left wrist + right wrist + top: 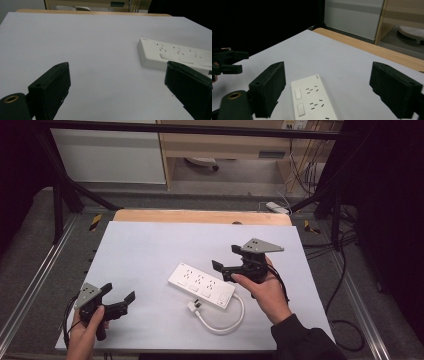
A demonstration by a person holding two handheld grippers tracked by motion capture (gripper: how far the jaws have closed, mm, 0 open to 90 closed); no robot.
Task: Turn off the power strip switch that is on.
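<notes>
From above, a white power strip (202, 285) lies near the middle of the white table (150, 245) with its cord (227, 320) looped beside it; the right gripper (223, 270) hovers just beside its far right end, jaws wide, and the left gripper (119, 296) sits well apart to the left, also wide and empty. The left gripper view shows the strip (175, 55) ahead to the right, beyond the spread jaws. In the right gripper view the strip (312, 100) lies on the table between the wide jaws, nothing gripped.

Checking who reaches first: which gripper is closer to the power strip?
The right gripper, beside the power strip; the left gripper hangs well away, by the table's near-left corner.
</notes>
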